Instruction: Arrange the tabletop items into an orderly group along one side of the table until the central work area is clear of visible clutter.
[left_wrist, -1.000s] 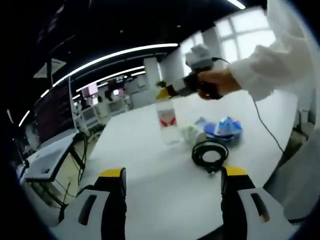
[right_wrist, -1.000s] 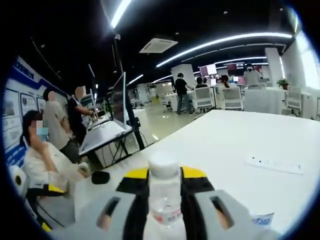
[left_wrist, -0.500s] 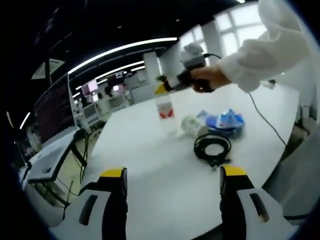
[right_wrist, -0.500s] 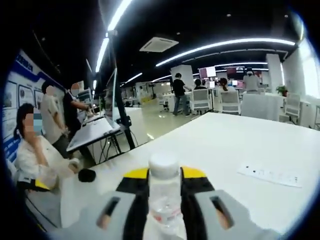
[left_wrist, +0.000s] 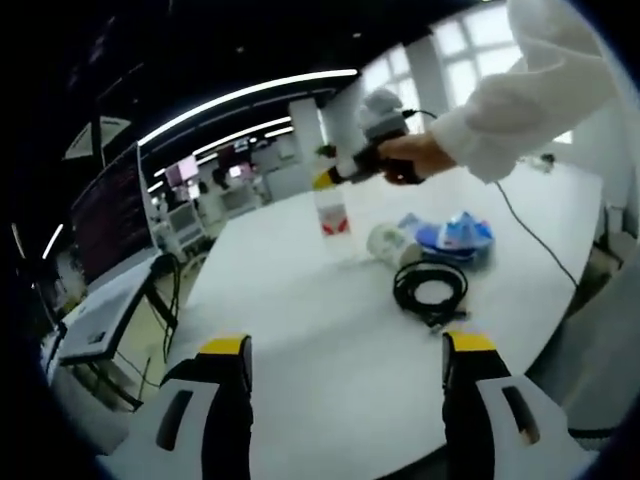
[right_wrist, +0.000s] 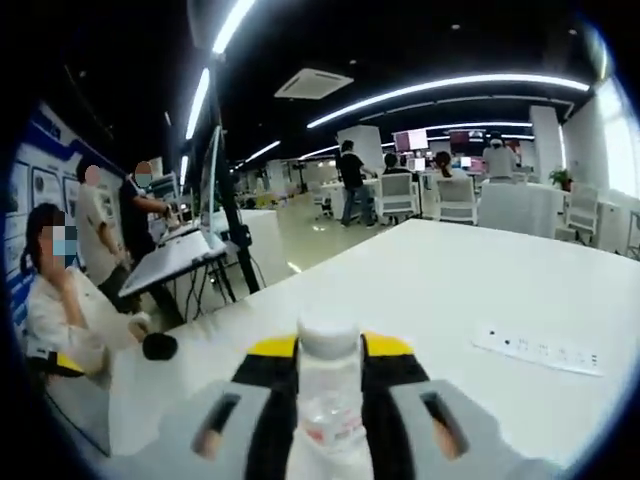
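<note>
Holding the bottle (right_wrist: 328, 400) high on its neck in the right gripper (right_wrist: 330, 372), jaws closed on it, we risk most at the set-down. It is clear, thin plastic with a white cap and a red label, tall and narrow, and seems almost empty, so it could tip if it lands tilted or if we release it before its base sits flat. In the left gripper view the bottle (left_wrist: 331, 215) looks to be just above or barely touching the tabletop (left_wrist: 300, 330) toward its far edge; we cannot tell which. Close beside it lie a small pale roll (left_wrist: 385, 241), a crinkly blue packet (left_wrist: 455, 238) and a coiled black cable (left_wrist: 430, 292), so a swing could knock them. A flat white power strip (right_wrist: 540, 351) lies well apart. The left gripper (left_wrist: 340, 400) hovers near the near edge, jaws spread wide and empty.
</note>
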